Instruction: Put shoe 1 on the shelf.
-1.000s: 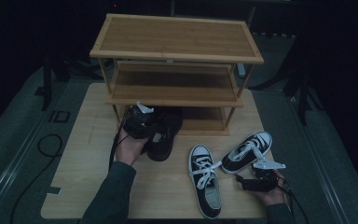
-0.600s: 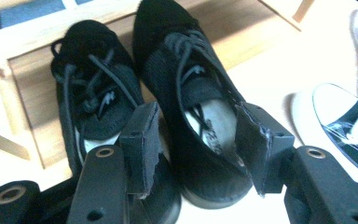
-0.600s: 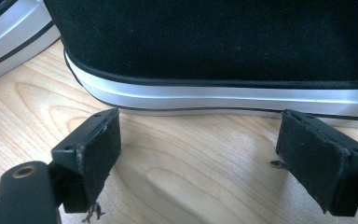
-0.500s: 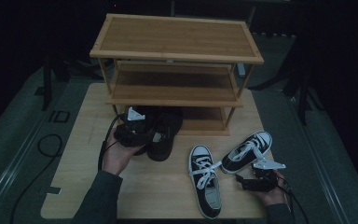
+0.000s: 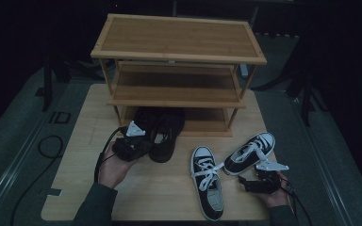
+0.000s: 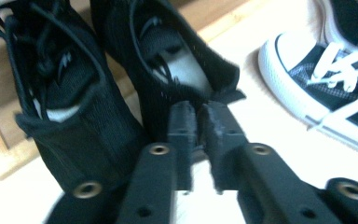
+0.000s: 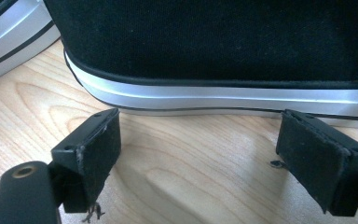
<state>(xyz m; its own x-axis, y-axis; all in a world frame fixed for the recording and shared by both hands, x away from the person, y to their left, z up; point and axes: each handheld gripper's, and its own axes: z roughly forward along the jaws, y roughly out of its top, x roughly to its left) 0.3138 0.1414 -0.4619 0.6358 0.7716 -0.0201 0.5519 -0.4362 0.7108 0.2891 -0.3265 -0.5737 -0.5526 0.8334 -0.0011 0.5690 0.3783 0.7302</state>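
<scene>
Left gripper view has my left gripper [image 6: 198, 122] at the heel of the black shoe [image 6: 177, 60]; its jaws have just been closing and stand nearly together, the heel collar at their tips, though I cannot tell if they pinch it. That shoe sits beside its twin [image 5: 143, 123] under the wooden rack [image 5: 176, 56]. My right gripper [image 7: 214, 161] gapes wide, empty, just short of a black-and-white sneaker [image 7: 214, 51] on the table [image 5: 165, 193].
</scene>
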